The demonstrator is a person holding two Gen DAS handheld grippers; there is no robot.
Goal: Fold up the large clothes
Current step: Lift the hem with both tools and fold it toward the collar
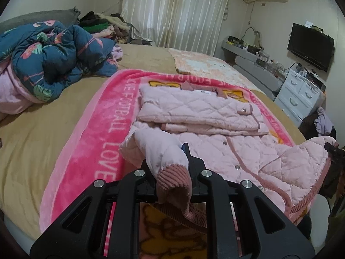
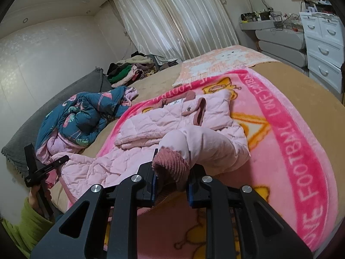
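Note:
A pale pink quilted jacket point(image 1: 215, 112) lies on a bright pink blanket point(image 1: 94, 142) on the bed, its upper part folded into a flat stack; it also shows in the right wrist view point(image 2: 163, 116). My left gripper point(image 1: 167, 168) is shut on the jacket's near-left corner, where a dusty-pink ribbed cuff point(image 1: 174, 181) sits between the fingers, lifted off the blanket. My right gripper point(image 2: 171, 172) is shut on the other corner with its ribbed cuff point(image 2: 172, 164), also raised. The left gripper point(image 2: 46, 168) shows at the left of the right wrist view.
A rumpled blue flowered quilt point(image 1: 54, 60) lies at the bed's left. A heap of clothes point(image 1: 101, 26) sits at the far end by the curtains. A peach towel point(image 1: 207, 64) lies beyond the blanket. White drawers point(image 1: 299, 92) and a TV point(image 1: 310, 43) stand right.

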